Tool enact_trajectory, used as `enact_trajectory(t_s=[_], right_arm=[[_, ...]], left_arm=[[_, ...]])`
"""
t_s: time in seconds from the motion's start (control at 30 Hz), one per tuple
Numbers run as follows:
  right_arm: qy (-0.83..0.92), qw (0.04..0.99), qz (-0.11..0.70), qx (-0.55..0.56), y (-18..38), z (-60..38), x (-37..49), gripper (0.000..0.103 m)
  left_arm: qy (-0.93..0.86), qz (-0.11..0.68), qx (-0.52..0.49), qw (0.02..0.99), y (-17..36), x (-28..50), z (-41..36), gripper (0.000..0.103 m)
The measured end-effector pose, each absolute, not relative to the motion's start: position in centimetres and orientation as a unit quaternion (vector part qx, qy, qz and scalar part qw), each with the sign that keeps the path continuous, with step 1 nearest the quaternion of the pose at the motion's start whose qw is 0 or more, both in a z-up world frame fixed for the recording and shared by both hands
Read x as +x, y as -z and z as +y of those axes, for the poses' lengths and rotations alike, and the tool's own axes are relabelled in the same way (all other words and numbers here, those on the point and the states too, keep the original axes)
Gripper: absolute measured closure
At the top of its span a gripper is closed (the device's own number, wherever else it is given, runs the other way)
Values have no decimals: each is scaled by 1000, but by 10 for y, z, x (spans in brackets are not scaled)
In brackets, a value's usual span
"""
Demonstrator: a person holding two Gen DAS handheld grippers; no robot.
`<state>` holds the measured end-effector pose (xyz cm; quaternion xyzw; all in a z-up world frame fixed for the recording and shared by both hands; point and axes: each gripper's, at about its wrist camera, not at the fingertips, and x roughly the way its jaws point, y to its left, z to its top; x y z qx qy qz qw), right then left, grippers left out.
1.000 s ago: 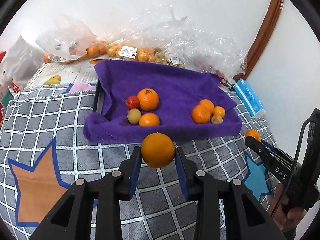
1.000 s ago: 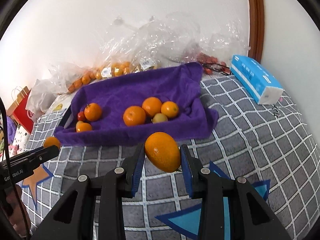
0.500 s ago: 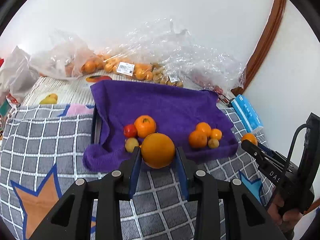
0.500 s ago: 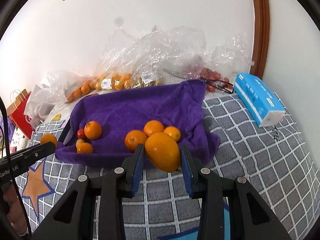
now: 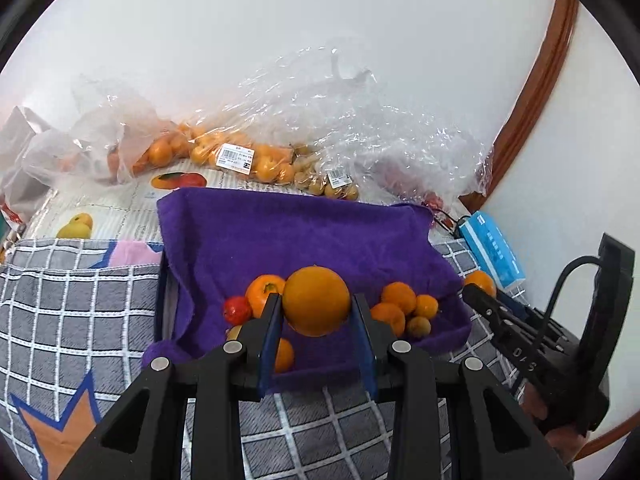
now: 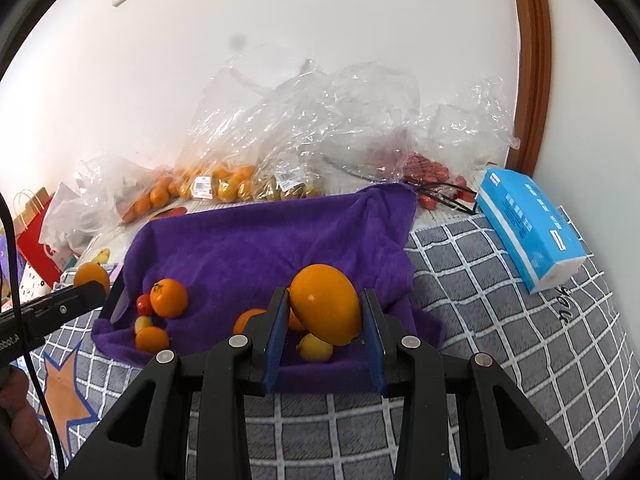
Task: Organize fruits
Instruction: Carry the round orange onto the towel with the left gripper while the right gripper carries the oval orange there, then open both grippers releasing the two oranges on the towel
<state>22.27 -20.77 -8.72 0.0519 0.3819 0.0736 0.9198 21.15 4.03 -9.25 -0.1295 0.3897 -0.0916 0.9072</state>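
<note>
My left gripper (image 5: 316, 312) is shut on a round orange (image 5: 316, 300), held over the near edge of a tray lined with a purple towel (image 5: 296, 232). My right gripper (image 6: 325, 314) is shut on a second, more oval orange (image 6: 325, 309) above the same towel (image 6: 260, 248). On the towel lie two small groups of fruit: a stemmed orange (image 6: 169, 298) with a red tomato (image 6: 143, 304) on the left, and several oranges (image 5: 394, 308) on the right. Each gripper shows at the edge of the other's view, still carrying its orange.
Clear plastic bags of oranges and small fruit (image 5: 240, 156) lie along the white wall behind the tray. A blue tissue pack (image 6: 528, 224) rests on the grey checked cloth (image 6: 500, 320) at right. A red paper bag (image 6: 36, 240) stands at far left.
Both grippers have carried their oranges forward, from over the checked cloth to over the towel's near edge. The fruit groups on the towel now sit just behind the fingers.
</note>
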Motion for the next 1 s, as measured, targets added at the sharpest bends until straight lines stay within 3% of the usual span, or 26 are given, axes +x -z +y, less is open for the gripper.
enact_trajectory(t_s=[1.0], right_arm=[[-69, 909, 408, 48, 141, -207, 266, 68]], left_arm=[[120, 427, -160, 882, 158, 246, 22, 71]])
